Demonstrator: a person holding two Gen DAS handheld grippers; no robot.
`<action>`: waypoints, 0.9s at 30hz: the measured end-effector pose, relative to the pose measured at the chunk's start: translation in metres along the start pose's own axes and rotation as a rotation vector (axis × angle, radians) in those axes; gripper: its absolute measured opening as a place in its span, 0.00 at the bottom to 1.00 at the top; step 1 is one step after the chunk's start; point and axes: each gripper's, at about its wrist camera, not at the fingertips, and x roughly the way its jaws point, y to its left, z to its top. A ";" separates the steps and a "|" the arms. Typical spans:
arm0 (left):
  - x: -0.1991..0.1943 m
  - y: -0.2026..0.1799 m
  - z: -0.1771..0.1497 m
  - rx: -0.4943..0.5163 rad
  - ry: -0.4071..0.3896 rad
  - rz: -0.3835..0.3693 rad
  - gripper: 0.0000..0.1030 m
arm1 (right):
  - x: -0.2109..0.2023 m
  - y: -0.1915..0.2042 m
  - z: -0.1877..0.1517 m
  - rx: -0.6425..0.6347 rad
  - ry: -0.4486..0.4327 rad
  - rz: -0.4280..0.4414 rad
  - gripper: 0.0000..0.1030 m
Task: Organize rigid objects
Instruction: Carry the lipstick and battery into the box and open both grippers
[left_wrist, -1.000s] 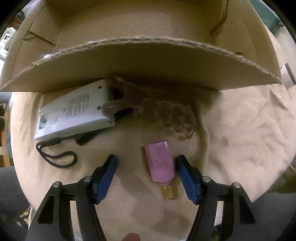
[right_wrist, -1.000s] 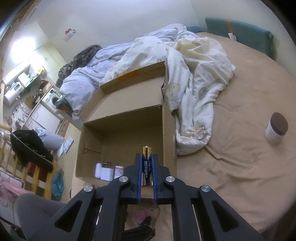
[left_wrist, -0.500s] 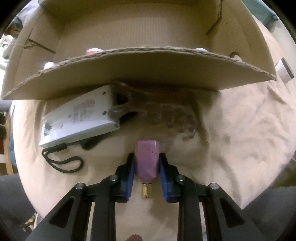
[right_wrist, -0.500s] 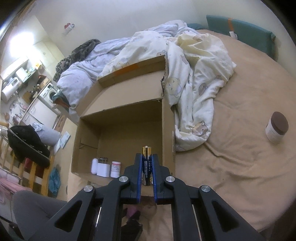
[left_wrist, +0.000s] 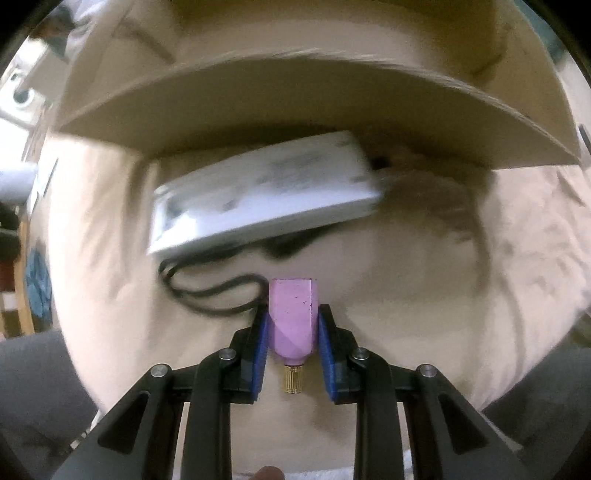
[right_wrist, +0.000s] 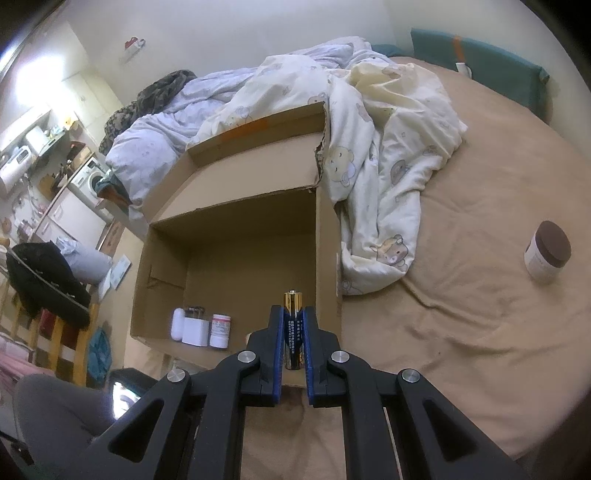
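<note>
In the left wrist view my left gripper (left_wrist: 291, 325) is shut on a small pink bottle (left_wrist: 292, 317) with a gold cap, held just above the beige bedsheet. A white flat device (left_wrist: 258, 192) with a black cord (left_wrist: 207, 291) lies behind it, below the flap of the cardboard box (left_wrist: 295, 103). In the right wrist view my right gripper (right_wrist: 293, 325) is shut on a black and gold battery (right_wrist: 293, 325), held upright above the near wall of the open cardboard box (right_wrist: 236, 258). Small white containers (right_wrist: 201, 326) stand inside the box at its near left.
A white jar with a brown lid (right_wrist: 546, 254) stands on the bedsheet at the right. A crumpled duvet (right_wrist: 369, 147) lies behind and beside the box. A teal pillow (right_wrist: 480, 62) lies at the far right. Furniture stands off the bed's left side.
My left gripper shut on the pink bottle, then lifted it and swung left; the view is now blurred. My right gripper, holding the battery, rose slightly above the box.
</note>
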 end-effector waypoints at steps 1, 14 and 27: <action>0.000 0.008 0.000 -0.007 0.010 0.002 0.22 | 0.001 0.000 0.000 -0.002 0.002 -0.002 0.10; -0.071 0.090 0.023 -0.096 -0.079 -0.014 0.22 | 0.014 0.006 -0.003 -0.016 0.033 -0.031 0.10; -0.124 0.084 0.054 -0.058 -0.280 -0.022 0.22 | 0.030 0.033 -0.007 -0.105 0.058 -0.058 0.10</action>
